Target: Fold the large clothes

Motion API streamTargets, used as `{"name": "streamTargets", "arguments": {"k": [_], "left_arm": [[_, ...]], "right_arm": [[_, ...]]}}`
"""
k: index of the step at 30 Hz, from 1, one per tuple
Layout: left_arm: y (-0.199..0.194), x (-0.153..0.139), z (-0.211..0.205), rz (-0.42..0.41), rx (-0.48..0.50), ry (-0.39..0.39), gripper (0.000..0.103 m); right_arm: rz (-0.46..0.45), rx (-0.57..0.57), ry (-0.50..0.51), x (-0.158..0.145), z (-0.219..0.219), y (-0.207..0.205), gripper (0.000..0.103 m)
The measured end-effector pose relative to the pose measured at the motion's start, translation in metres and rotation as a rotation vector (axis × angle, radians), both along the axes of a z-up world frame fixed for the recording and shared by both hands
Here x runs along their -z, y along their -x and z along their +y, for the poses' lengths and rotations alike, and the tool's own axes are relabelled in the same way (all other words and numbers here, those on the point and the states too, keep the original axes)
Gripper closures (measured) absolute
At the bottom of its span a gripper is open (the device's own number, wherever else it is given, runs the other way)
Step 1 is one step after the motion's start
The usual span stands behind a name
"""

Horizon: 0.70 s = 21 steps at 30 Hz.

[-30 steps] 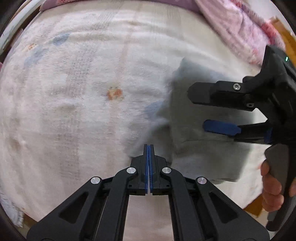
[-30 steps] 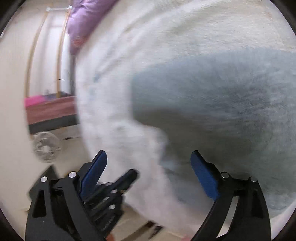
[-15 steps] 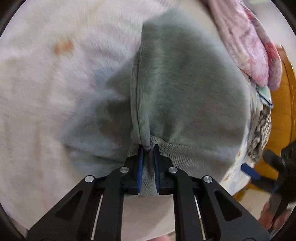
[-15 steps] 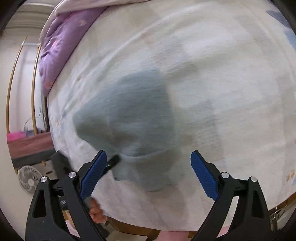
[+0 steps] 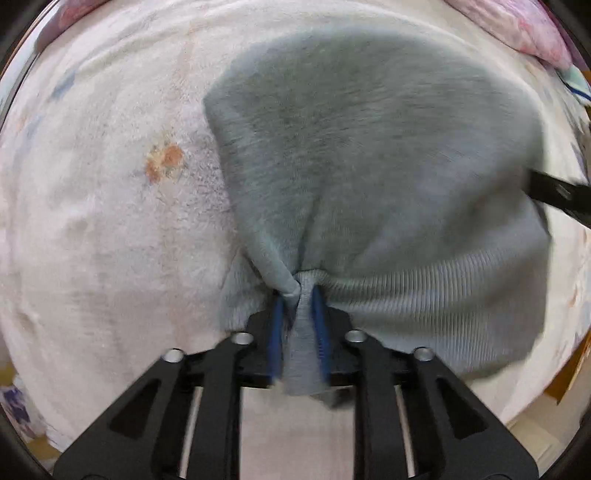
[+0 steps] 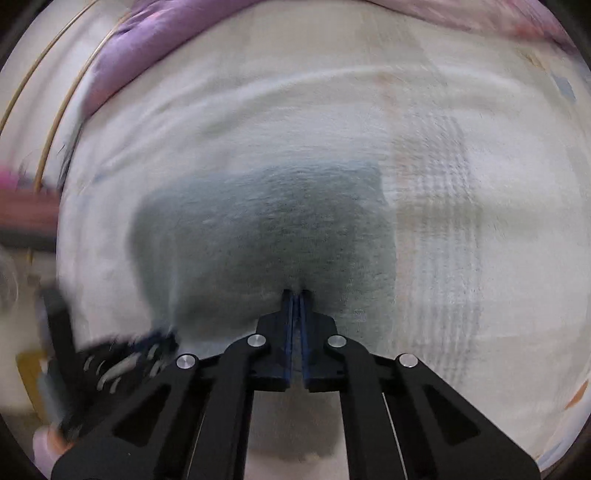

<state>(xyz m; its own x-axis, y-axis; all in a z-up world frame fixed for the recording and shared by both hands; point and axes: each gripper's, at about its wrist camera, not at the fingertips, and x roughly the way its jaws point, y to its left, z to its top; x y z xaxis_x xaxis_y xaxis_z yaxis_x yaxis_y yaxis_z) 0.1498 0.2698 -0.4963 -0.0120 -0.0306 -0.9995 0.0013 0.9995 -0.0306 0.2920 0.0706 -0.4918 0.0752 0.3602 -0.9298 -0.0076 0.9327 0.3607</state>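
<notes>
Both tools swapped states

Left tool [image 5: 297, 295] opening now around the bunched grey sweater [image 5: 369, 147] hem; right tool [image 6: 296, 295], wide a second ago, snapped shut at the fabric edge.

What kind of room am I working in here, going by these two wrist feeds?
Most likely a bedroom: the grey garment lies on a wide pale fleece blanket like a bed cover, with a purple pillow or quilt and pink bedding bunched along its far edge.

Left wrist view: looks steeply down along my left fingers, close over the grey garment [image 5: 369, 166] on the blanket [image 5: 92, 221].
Right wrist view: tilted down from the garment's other side, close.
Shared: garment [image 6: 258, 236], blanket [image 6: 461, 221].
</notes>
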Motion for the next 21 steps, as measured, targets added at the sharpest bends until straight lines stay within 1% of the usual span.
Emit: {"name": "streamTargets", "arguments": {"k": [1,2,3,4,5,7,9,10,11,12,13,14,15,16,17,18,19,20,21], "left_arm": [[0.001,-0.015,0.002,-0.019,0.006,-0.058,0.058],[0.001,-0.026,0.004,-0.034,0.008,-0.119,0.052],[-0.001,-0.044,0.006,-0.064,0.004,-0.205,0.052],[-0.004,-0.055,0.006,-0.084,0.005,-0.210,0.052],[-0.009,-0.069,0.005,-0.121,0.013,-0.192,0.052],[-0.026,-0.096,-0.002,-0.214,0.027,-0.138,0.052],[-0.048,-0.105,-0.009,-0.241,0.005,0.015,0.053],[-0.064,-0.099,-0.015,-0.241,-0.018,0.118,0.058],[-0.083,-0.084,-0.024,-0.226,-0.043,0.191,0.067],[-0.098,-0.064,-0.029,-0.186,-0.052,0.220,0.071],[-0.114,-0.037,-0.034,-0.125,-0.057,0.226,0.078],[-0.127,-0.008,-0.036,-0.077,-0.067,0.203,0.078],[-0.140,0.012,-0.035,-0.090,-0.081,0.202,0.077],[-0.146,0.013,-0.033,-0.109,-0.081,0.213,0.078],[-0.157,0.016,-0.028,-0.087,-0.087,0.244,0.077],[-0.160,0.018,-0.024,-0.067,-0.099,0.266,0.077],[-0.161,0.016,-0.020,-0.040,-0.105,0.289,0.077],[-0.159,0.013,-0.019,-0.026,-0.098,0.293,0.078],[-0.152,-0.001,-0.020,-0.012,-0.072,0.279,0.078]], "right_arm": [[0.029,0.037,-0.016,-0.001,-0.003,-0.001,0.101],[0.042,0.025,0.004,-0.005,-0.004,0.000,0.101],[0.048,0.003,0.035,-0.010,-0.002,0.001,0.100],[0.064,-0.004,0.060,-0.018,-0.001,0.002,0.094],[0.086,0.013,0.043,-0.026,-0.004,0.001,0.094],[0.087,0.048,-0.031,-0.039,-0.012,-0.006,0.094],[0.098,0.067,-0.036,-0.044,-0.017,-0.018,0.094],[0.114,0.063,-0.034,-0.040,-0.017,-0.027,0.095],[0.129,0.055,-0.022,-0.031,-0.014,-0.036,0.098],[0.161,0.033,0.011,-0.012,-0.008,-0.046,0.101],[0.176,0.018,0.027,0.003,-0.005,-0.053,0.103],[0.187,0.017,0.034,0.015,-0.004,-0.059,0.103],[0.201,0.042,-0.015,0.024,-0.007,-0.065,0.103],[0.203,0.035,-0.041,0.027,-0.009,-0.071,0.103],[0.193,-0.003,-0.036,0.028,-0.006,-0.075,0.103],[0.187,-0.029,-0.028,0.028,-0.004,-0.077,0.103],[0.193,-0.029,-0.032,0.027,-0.004,-0.077,0.103],[0.204,-0.011,-0.035,0.023,-0.006,-0.073,0.103],[0.213,0.001,-0.029,0.018,-0.008,-0.069,0.103]]}}
